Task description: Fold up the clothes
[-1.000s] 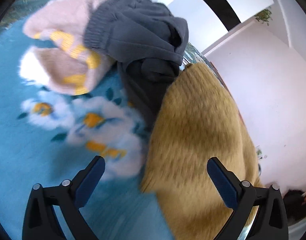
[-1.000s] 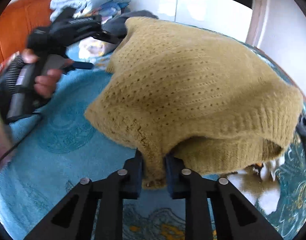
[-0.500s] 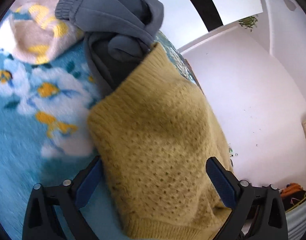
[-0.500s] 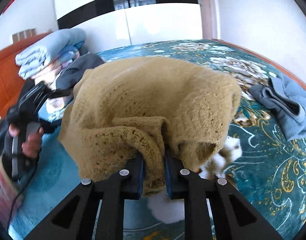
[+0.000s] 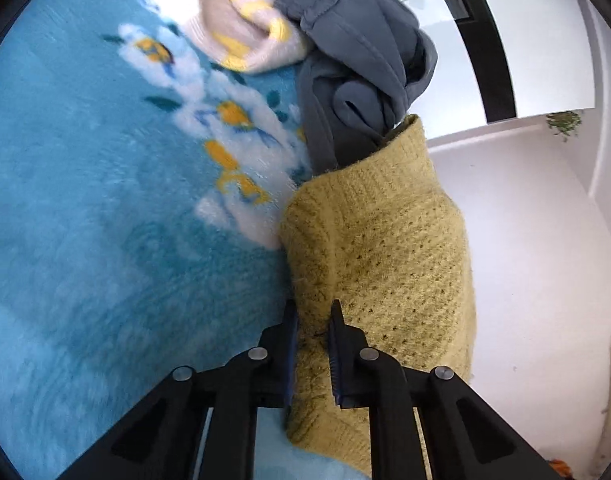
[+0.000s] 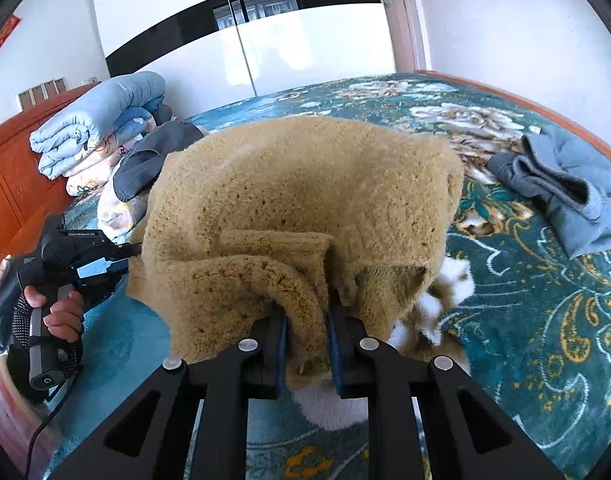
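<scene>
Left wrist view. The left gripper [image 5: 313,344] has its fingers [image 5: 291,344] closed on a fold of the mustard knit sweater [image 5: 381,264], which fills the lower right of the view and rises away from the fingers. Beyond the sweater's ribbed edge lies a crumpled dark grey garment [image 5: 357,64], touching it. Just beside that, farther away, sits a pink fuzzy garment with yellow markings [image 5: 245,20]. All rest on a blue floral blanket [image 5: 105,200] covering the bed.

Right wrist view. The right gripper [image 6: 307,344] has its fingers [image 6: 281,344] clamped on a folded edge of the mustard knit sweater [image 6: 305,184], which lies bunched in a mound on the bed's teal floral bedspread [image 6: 545,320]. At left, a hand [image 6: 61,312] holds the left gripper [image 6: 133,250], whose tip meets the sweater's left edge. Behind it, a rolled light blue quilt [image 6: 97,120] is stacked against the orange headboard [image 6: 13,184], with a dark grey garment [image 6: 153,160] beside it. A grey-blue garment [image 6: 565,184] lies well apart at right.
</scene>
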